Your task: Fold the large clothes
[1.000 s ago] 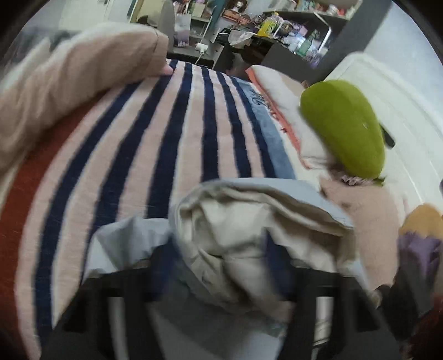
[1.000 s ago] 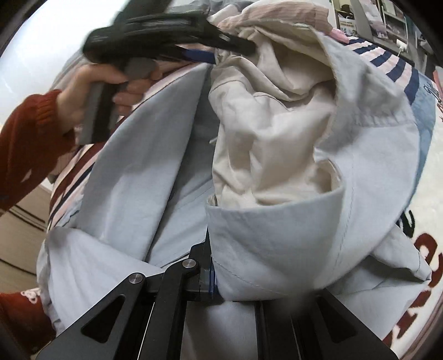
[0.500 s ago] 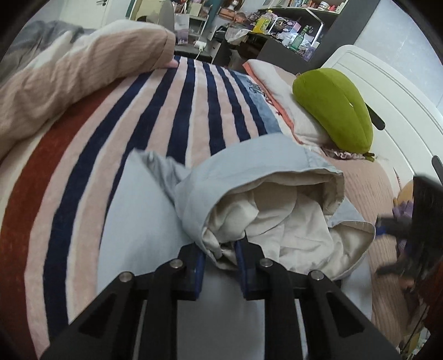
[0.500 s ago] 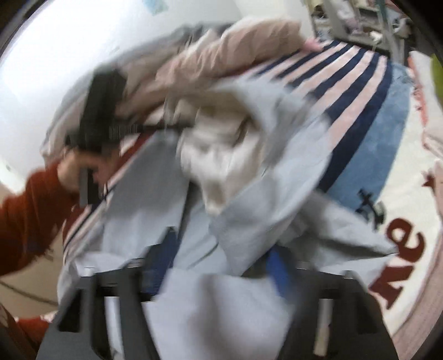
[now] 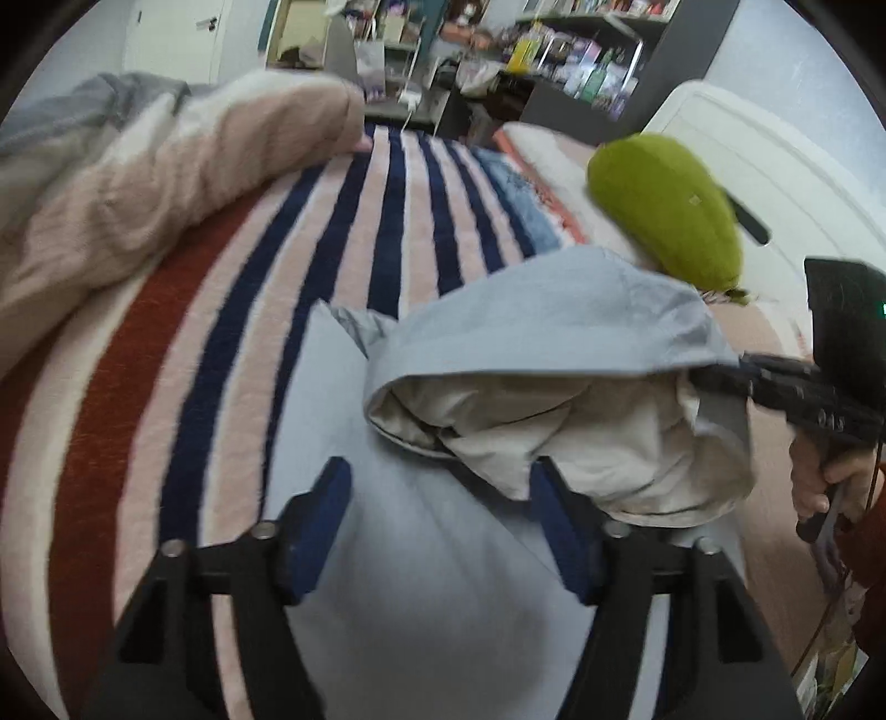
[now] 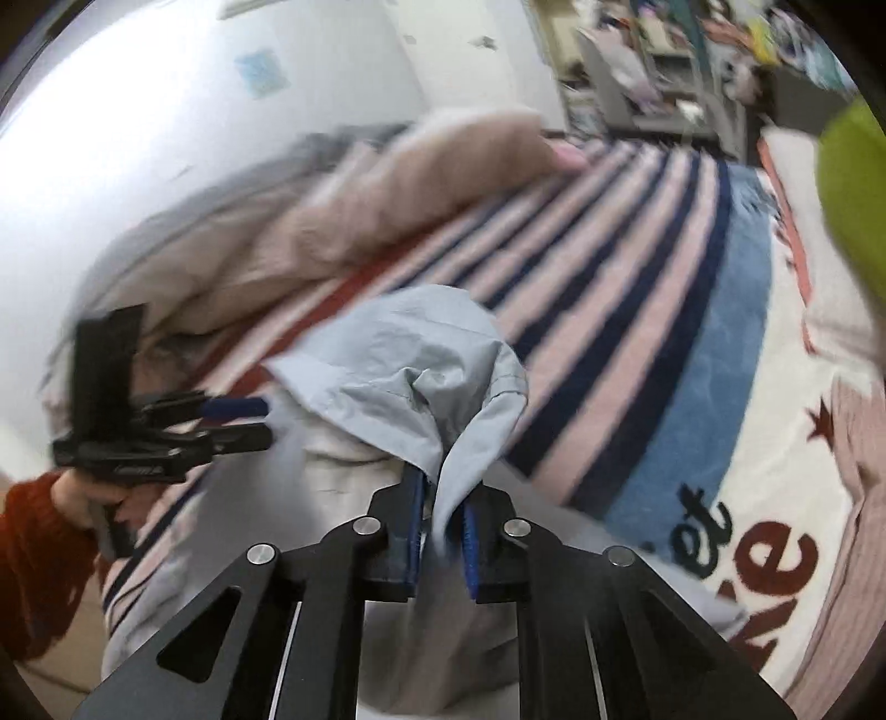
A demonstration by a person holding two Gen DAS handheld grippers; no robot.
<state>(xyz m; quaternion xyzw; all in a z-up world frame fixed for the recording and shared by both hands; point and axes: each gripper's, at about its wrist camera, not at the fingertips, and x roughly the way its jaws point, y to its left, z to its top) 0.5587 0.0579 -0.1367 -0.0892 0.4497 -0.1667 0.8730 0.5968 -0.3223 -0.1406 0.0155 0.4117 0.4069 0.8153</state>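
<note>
A large pale blue garment with a cream lining [image 5: 554, 354] lies bunched on the striped bed. My left gripper [image 5: 440, 487] is open and empty, its blue pads just in front of the folded cream edge. It shows at the left of the right wrist view [image 6: 238, 421]. My right gripper [image 6: 443, 498] is shut on a pinched fold of the blue fabric [image 6: 421, 360] and holds it lifted. It reaches in from the right of the left wrist view [image 5: 720, 376], at the garment's right edge.
The bed has a striped navy, pink and red blanket [image 5: 221, 310]. A bundled pink and grey duvet [image 5: 138, 188] lies at the left. A green pillow [image 5: 664, 210] sits by the white headboard [image 5: 775, 183]. Cluttered shelves [image 5: 554, 50] stand beyond.
My left gripper let go of the garment and opened. My right gripper kept its hold and pulled the fold sideways, so the garment is more spread on the bed.
</note>
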